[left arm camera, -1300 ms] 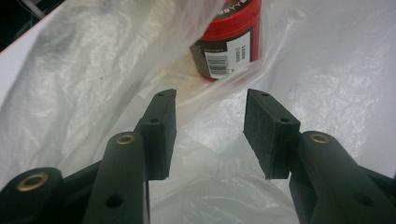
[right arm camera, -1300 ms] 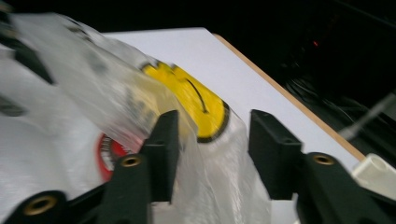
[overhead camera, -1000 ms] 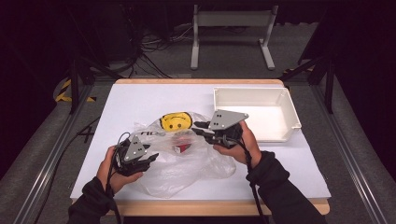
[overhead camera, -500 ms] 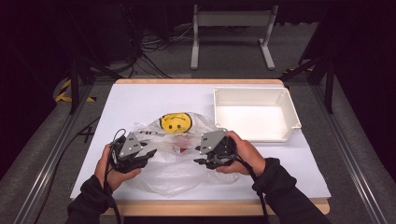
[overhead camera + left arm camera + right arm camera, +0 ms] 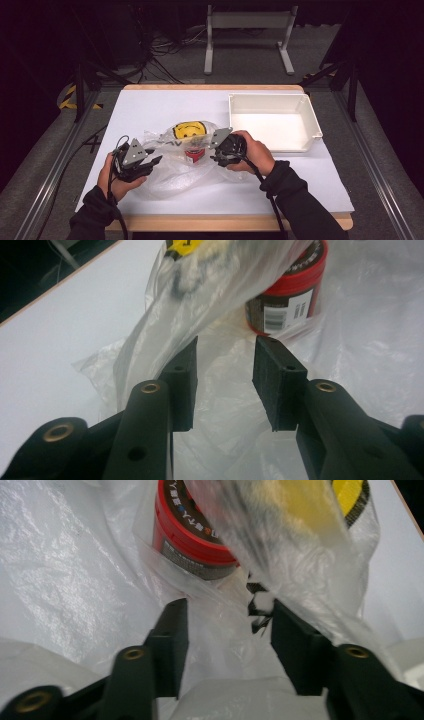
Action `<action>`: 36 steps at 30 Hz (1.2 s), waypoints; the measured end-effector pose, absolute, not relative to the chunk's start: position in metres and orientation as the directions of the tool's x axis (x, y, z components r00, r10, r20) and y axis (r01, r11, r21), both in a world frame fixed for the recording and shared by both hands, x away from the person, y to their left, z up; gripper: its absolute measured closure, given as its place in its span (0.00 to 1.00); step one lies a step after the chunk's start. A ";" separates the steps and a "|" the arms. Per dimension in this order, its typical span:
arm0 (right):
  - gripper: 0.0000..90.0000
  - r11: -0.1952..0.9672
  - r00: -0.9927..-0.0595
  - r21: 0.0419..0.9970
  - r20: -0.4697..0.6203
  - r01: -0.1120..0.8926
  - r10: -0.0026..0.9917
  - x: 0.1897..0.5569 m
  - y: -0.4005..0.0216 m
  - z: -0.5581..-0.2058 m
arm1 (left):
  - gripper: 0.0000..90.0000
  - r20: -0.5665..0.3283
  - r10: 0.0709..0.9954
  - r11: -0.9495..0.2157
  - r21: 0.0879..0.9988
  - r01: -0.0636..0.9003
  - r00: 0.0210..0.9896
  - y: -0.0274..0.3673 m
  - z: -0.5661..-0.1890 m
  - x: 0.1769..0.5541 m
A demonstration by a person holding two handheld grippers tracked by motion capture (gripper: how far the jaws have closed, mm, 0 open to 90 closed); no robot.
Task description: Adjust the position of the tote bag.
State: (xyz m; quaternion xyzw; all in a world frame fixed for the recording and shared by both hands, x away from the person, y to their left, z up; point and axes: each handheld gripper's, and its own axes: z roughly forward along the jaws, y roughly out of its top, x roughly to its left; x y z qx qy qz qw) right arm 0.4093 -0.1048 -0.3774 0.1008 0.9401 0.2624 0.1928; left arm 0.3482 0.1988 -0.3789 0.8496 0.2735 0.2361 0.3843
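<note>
Right gripper (image 5: 216,152) lowered onto plastic bag (image 5: 175,172), closing

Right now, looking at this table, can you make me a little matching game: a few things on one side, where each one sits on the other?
Things:
1. red-lidded jar
2. white tray
3. yellow smiley item
4. left claw

Places:
A. at the bag's left edge
B. empty, on the table's right side
C. inside the clear plastic bag, between the two claws
D. in the bag, just behind the jar

Pairs: 1-C, 2-B, 3-D, 4-A
</note>
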 end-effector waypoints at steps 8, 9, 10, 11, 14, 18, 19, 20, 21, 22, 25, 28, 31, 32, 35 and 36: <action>0.75 0.878 -0.906 0.471 -0.332 0.082 0.262 0.414 -0.092 -0.384 | 0.71 0.171 0.601 -0.558 0.789 0.257 0.781 0.191 -0.375 0.341; 0.71 0.883 -0.903 0.463 -0.342 0.081 0.262 0.415 -0.091 -0.385 | 0.71 0.175 0.602 -0.562 0.786 0.258 0.779 0.189 -0.375 0.341; 0.66 0.887 -0.885 0.450 -0.365 0.105 0.290 0.420 -0.088 -0.387 | 0.65 0.165 0.604 -0.556 0.788 0.263 0.780 0.188 -0.376 0.341; 0.66 0.887 -0.885 0.450 -0.365 0.105 0.290 0.420 -0.088 -0.387 | 0.65 0.166 0.605 -0.560 0.784 0.268 0.779 0.188 -0.376 0.342; 0.59 0.875 -0.853 0.464 -0.395 0.135 0.341 0.424 -0.087 -0.387 | 0.48 0.176 0.642 -0.564 0.768 0.304 0.746 0.187 -0.380 0.345; 0.61 0.872 -0.843 0.471 -0.411 0.129 0.347 0.427 -0.086 -0.387 | 0.46 0.176 0.658 -0.571 0.751 0.333 0.733 0.186 -0.386 0.351; 0.61 0.868 -0.841 0.480 -0.409 0.131 0.353 0.428 -0.086 -0.387 | 0.46 0.172 0.657 -0.571 0.749 0.336 0.734 0.186 -0.388 0.352; 0.61 0.867 -0.835 0.480 -0.415 0.134 0.360 0.428 -0.085 -0.387 | 0.46 0.175 0.658 -0.574 0.746 0.338 0.732 0.186 -0.389 0.354; 0.61 0.868 -0.834 0.478 -0.419 0.134 0.359 0.429 -0.085 -0.386 | 0.47 0.186 0.664 -0.579 0.741 0.340 0.724 0.187 -0.390 0.356; 0.59 0.866 -0.832 0.482 -0.419 0.135 0.363 0.430 -0.085 -0.385 | 0.51 0.193 0.675 -0.576 0.741 0.345 0.713 0.188 -0.391 0.358; 0.64 0.864 -0.827 0.484 -0.423 0.139 0.370 0.434 -0.084 -0.383 | 0.62 0.190 0.679 -0.588 0.719 0.371 0.709 0.193 -0.396 0.370; 0.77 0.862 -0.838 0.488 -0.407 0.137 0.364 0.436 -0.085 -0.383 | 0.74 0.181 0.678 -0.588 0.716 0.377 0.713 0.195 -0.399 0.375; 0.72 0.854 -0.849 0.496 -0.375 0.156 0.373 0.442 -0.084 -0.383 | 0.71 0.155 0.702 -0.561 0.721 0.407 0.695 0.198 -0.403 0.382; 0.72 0.854 -0.849 0.496 -0.375 0.156 0.373 0.442 -0.084 -0.383 | 0.65 0.155 0.702 -0.561 0.721 0.407 0.695 0.198 -0.403 0.382; 0.60 0.860 -0.846 0.473 -0.365 0.190 0.388 0.447 -0.081 -0.385 | 0.56 0.130 0.736 -0.536 0.713 0.453 0.665 0.198 -0.408 0.389; 0.60 0.868 -0.846 0.460 -0.373 0.188 0.381 0.449 -0.079 -0.386 | 0.53 0.132 0.737 -0.540 0.705 0.460 0.663 0.198 -0.409 0.390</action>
